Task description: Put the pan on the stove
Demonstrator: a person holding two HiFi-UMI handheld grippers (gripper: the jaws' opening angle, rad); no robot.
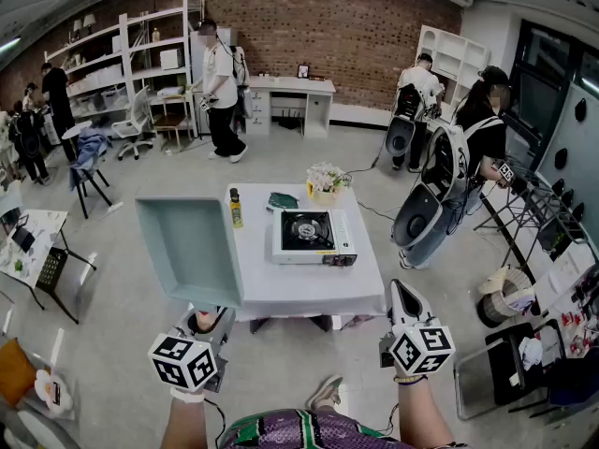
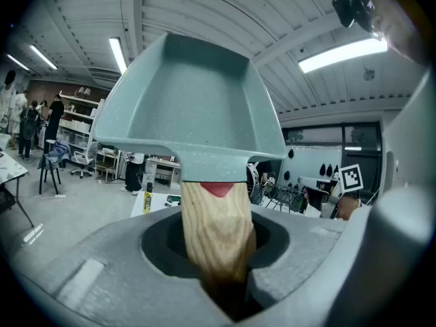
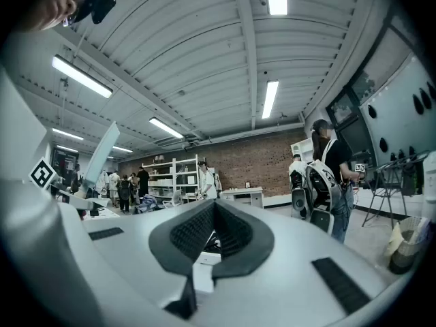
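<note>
Pan held in my left fingers, not yet on the stove.

Head view: my left gripper (image 1: 208, 318) holds the teal square pan (image 1: 187, 251) raised over the left edge of the white worktop (image 1: 309, 293). It is clear of the stove (image 1: 314, 237), which sits right of the middle with a yellow bottle (image 1: 236, 209) to its left and flowers (image 1: 325, 180) on its far side. My right gripper (image 1: 404, 299) hovers at the near right corner. Left gripper view: only here do I see the grip itself, fingers clamped on the pan's wooden handle (image 2: 216, 230), the pan's hollow side towards the camera. Right gripper view: fingers drawn together with nothing between them, and the pan's rim shows as a slanted strip at the left.
</note>
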